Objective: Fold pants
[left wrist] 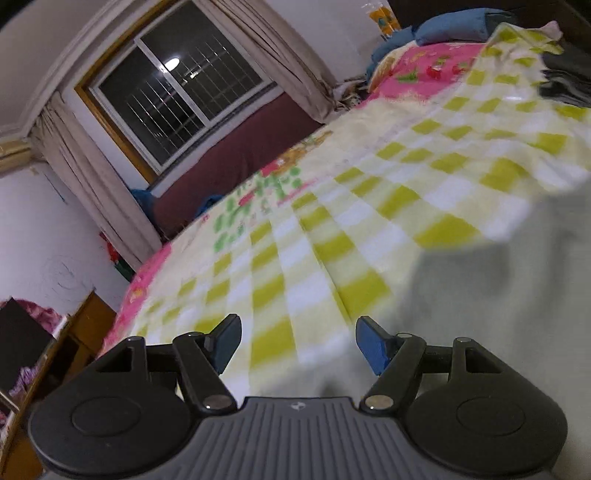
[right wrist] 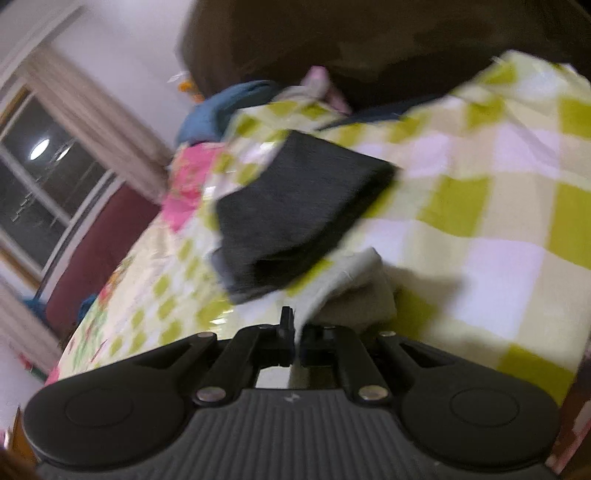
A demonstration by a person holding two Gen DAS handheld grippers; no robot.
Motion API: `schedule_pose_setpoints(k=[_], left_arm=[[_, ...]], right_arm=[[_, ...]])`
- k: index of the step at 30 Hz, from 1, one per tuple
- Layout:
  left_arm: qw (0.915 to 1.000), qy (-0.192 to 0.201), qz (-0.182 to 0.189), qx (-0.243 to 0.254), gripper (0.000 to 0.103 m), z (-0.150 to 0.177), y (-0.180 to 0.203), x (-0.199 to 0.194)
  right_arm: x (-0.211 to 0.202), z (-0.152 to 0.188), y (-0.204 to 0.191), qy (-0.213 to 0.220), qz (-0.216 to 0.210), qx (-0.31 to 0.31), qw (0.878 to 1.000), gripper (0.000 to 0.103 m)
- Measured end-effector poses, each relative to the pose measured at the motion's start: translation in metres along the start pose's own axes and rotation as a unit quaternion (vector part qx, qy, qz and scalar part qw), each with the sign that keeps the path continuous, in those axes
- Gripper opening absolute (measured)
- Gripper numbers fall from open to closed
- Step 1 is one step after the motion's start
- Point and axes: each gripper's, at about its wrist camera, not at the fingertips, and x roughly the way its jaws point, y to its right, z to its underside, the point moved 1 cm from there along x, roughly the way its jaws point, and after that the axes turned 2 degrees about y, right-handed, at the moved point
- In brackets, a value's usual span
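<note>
Pants (left wrist: 498, 332), pale grey, spread over the near right part of the bed in the left wrist view, their edge lying on the checked blanket (left wrist: 369, 221). The left claw (left wrist: 297, 345) hangs above this spot with its jaws released and wide apart; nothing sits between the blue pads (left wrist: 371, 347), and one pad is over the pale cloth while the other is over the green and white squares.

In the right wrist view the right claw (right wrist: 294, 332) is clenched on a fold of the same pale pants (right wrist: 354, 291). The cloth rises from between the tight jaws and bunches into a small heap just beyond them, resting on the blanket (right wrist: 498, 221). The picture is blurred, so the exact part of the pants being pinched cannot be told.

Just beyond that heap, a little to the left, lies a stack of dark grey folded clothes (right wrist: 295, 214), flat on the blanket. The same stack (left wrist: 565, 81) shows at the far right edge of the left view, well apart from the left claw.

Farther off, a blue pillow (left wrist: 458, 26) sits at the head of the bed, and a pink flowered sheet (left wrist: 424, 70) shows beside the blanket. A window (left wrist: 177, 96) with pale curtains (left wrist: 92, 192) is on the far left wall.
</note>
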Motion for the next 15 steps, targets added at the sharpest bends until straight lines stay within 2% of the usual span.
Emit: schedule_pose_setpoints(k=[4,8,11,15], left_arm=[[0.9988,-0.028,0.033,-0.022,0.083,0.033,0.003,-0.028],[0.9968,-0.040,0.039,-0.057,0.083,0.053,-0.001,-0.039],[0.9945,-0.037,0.041,-0.088,0.085,0.058,-0.013,-0.041],[0.9911,-0.036,0.040,-0.122,0.086,0.073,-0.030,-0.049]], right_arm=[[-0.011,0.018,-0.068,-0.017,-0.051,-0.091,0.994,0.005],[-0.010,0.066,-0.151,-0.054,-0.117,-0.185,0.974,0.004],[-0.005,0.127,-0.221,-0.088,-0.170,-0.275,0.942,0.004],[0.000,0.222,-0.296,-0.140,-0.227,-0.388,0.882,0.004]])
